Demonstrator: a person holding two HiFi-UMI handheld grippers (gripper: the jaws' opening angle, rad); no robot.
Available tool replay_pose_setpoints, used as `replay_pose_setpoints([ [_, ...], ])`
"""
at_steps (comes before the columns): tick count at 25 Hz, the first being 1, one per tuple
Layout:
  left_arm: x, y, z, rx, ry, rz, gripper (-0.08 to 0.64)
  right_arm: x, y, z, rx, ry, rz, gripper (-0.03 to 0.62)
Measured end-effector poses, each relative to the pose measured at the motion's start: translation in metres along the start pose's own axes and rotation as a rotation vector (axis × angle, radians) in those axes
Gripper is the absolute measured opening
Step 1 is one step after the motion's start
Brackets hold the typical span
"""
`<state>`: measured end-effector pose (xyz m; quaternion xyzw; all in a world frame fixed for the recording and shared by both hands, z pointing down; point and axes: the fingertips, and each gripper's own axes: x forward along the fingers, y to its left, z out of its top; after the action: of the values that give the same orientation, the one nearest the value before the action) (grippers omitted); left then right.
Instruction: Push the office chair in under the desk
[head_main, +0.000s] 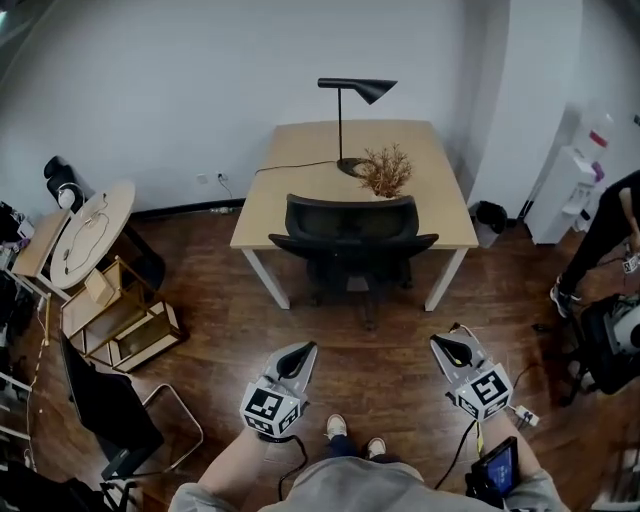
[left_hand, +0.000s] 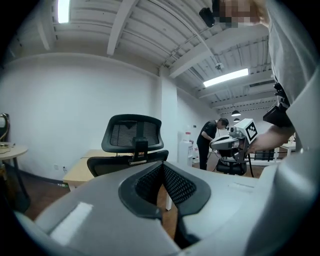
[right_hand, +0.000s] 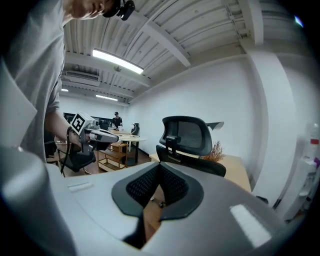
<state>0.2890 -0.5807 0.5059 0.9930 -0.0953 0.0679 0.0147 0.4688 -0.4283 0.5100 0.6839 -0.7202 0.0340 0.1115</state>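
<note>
The black mesh office chair (head_main: 350, 235) stands at the near edge of the light wooden desk (head_main: 300, 150), its backrest toward me and its seat partly beneath the top. My left gripper (head_main: 300, 352) and right gripper (head_main: 447, 345) hover over the wood floor, a short way back from the chair, both shut and empty. Along the left gripper (left_hand: 162, 167), the chair (left_hand: 132, 135) is ahead and slightly left. Along the right gripper (right_hand: 160, 170), the chair (right_hand: 187, 135) is ahead and slightly right. Neither gripper touches it.
A black desk lamp (head_main: 355, 90) and a dried plant (head_main: 387, 172) sit on the desk. A round table (head_main: 95, 230), wooden shelves (head_main: 125, 325) and a black chair (head_main: 110, 405) crowd the left. A person (head_main: 610, 230) and a water dispenser (head_main: 575, 185) are at the right.
</note>
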Motion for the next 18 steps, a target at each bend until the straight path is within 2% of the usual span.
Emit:
replay_pose_setpoints([
  [5,-0.015,-0.033,-0.004,-0.012,0.012,0.013,0.006,-0.018,0.010,-0.017,0.042,0.009,0.027,0.005],
  [10,-0.028,-0.036,0.002,-0.011,-0.016,0.021,0.006,-0.027,0.025,0.004,0.014,-0.029,0.030,0.005],
  [18,-0.040,-0.019,0.022,0.007,-0.067,-0.011,0.006,-0.027,0.044,0.044,-0.069,-0.072,-0.023,0.005],
])
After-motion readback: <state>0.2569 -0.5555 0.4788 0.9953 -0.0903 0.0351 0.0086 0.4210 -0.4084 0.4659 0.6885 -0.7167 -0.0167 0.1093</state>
